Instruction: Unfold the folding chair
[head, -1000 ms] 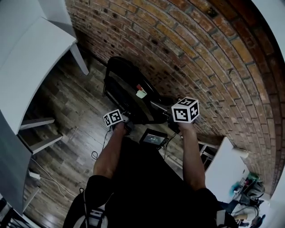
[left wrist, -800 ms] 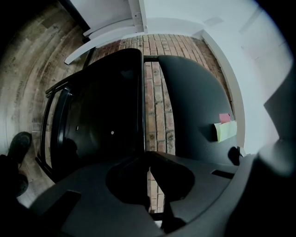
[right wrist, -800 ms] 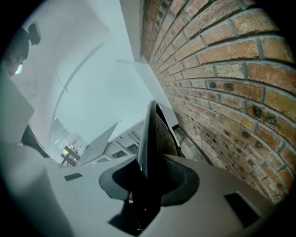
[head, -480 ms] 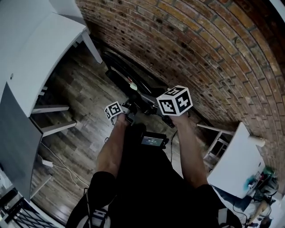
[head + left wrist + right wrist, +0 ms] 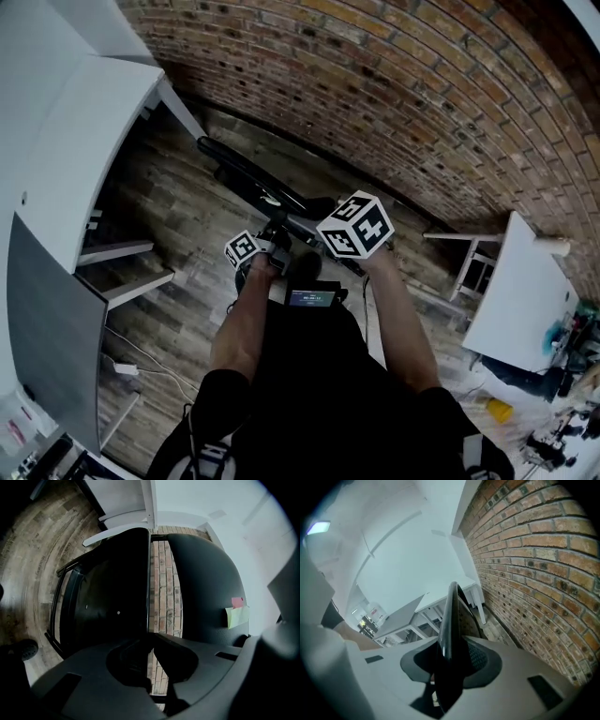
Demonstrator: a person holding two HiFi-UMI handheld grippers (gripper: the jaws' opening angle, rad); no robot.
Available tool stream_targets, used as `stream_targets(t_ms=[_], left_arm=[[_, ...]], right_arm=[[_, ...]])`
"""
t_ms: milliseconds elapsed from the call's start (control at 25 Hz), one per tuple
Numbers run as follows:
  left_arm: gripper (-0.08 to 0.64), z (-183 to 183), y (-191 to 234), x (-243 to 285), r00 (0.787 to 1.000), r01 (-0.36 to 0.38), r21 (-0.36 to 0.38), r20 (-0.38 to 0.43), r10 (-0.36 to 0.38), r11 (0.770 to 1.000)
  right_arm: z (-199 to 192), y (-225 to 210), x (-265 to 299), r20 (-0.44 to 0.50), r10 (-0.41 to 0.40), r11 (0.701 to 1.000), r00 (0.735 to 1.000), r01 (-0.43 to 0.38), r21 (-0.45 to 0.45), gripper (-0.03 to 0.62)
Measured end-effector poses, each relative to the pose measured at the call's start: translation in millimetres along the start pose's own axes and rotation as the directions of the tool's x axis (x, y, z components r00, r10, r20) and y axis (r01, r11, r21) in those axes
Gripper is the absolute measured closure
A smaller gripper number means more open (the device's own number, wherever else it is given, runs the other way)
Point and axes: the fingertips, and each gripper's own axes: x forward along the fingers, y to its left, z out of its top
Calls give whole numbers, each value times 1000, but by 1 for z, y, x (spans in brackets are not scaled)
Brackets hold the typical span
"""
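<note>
We now hold the folding chair [image 5: 248,178] off the brick wall [image 5: 422,94], free to open. Our left gripper [image 5: 151,654], jaws just easing, pinches it; our right gripper [image 5: 449,658] clamps it.

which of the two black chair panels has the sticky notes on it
The right-hand panel in the left gripper view: pink and yellow-green notes sit near its right edge; the left panel has none.
</note>
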Motion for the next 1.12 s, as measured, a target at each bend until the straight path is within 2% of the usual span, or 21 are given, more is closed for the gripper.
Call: stream_targets(t_ms=[240, 480, 680, 1120], left_arm=[[517, 4, 5, -37, 996, 10, -5, -94, -11, 1000], [517, 3, 8, -72, 978, 30, -9, -206, -31, 1000], [512, -9, 15, -99, 956, -7, 16, -292, 11, 1000], [512, -45, 13, -123, 897, -31, 105, -436, 74, 994]], right_arm=[[-10, 40, 18, 35, -67, 997, 997, 65, 44, 472], [-21, 80, 34, 67, -165, 982, 984, 157, 106, 472], [-38, 106, 39, 85, -214, 962, 973, 195, 193, 471], [-67, 123, 11, 148, -301, 906, 942, 234, 353, 471]])
